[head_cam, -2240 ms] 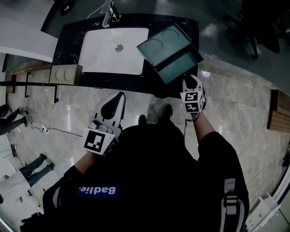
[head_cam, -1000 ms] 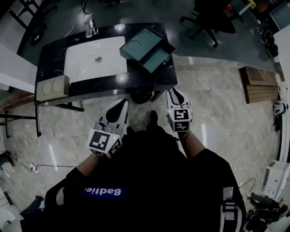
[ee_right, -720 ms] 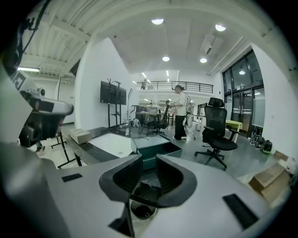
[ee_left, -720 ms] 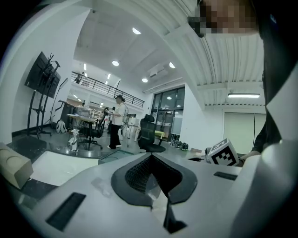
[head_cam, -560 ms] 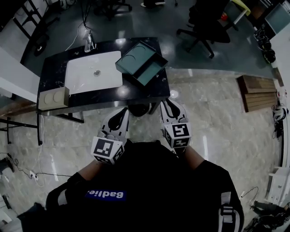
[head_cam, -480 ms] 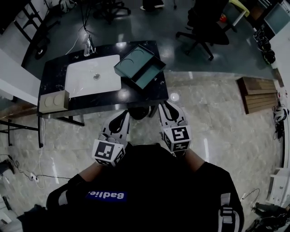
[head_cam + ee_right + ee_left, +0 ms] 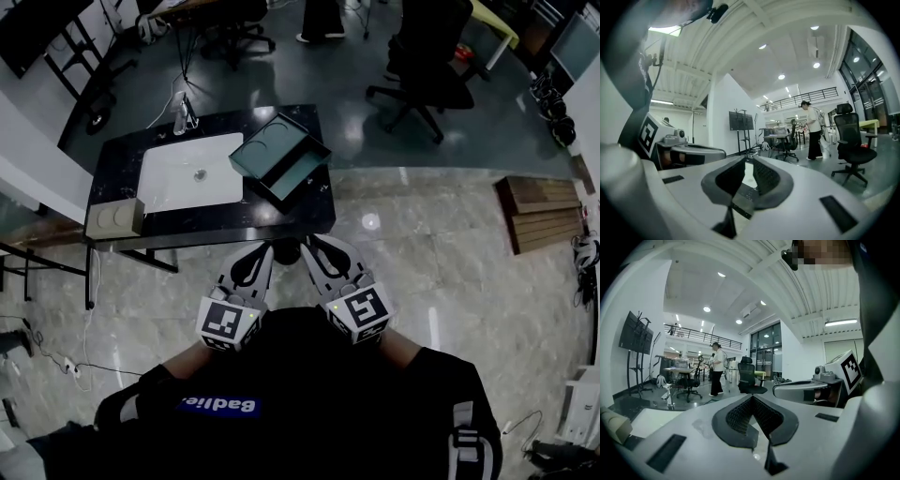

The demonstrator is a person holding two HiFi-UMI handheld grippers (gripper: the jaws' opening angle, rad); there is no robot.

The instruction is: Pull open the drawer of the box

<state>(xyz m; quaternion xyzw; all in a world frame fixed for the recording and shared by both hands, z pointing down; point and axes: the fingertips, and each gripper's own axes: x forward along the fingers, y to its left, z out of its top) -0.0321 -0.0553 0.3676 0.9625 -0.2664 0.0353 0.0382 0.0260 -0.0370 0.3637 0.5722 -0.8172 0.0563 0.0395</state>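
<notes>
The dark green box lies on the black table, right of the white sink. Its drawer stands pulled out toward the table's front right. Both grippers hang close to my body, well short of the table and touching nothing. My left gripper is shut, its pads meeting at the tip, with nothing held. My right gripper sits just beside it, its jaws a narrow slit apart and empty. Neither gripper view shows the box.
A beige block rests at the table's front left corner and a faucet stands behind the sink. Office chairs stand beyond the table, a wooden pallet lies on the floor at right. A person stands far off among desks.
The right gripper has left the pulled-out drawer and come back to my body. I have backed away from the table, so both grippers now sit side by side.
</notes>
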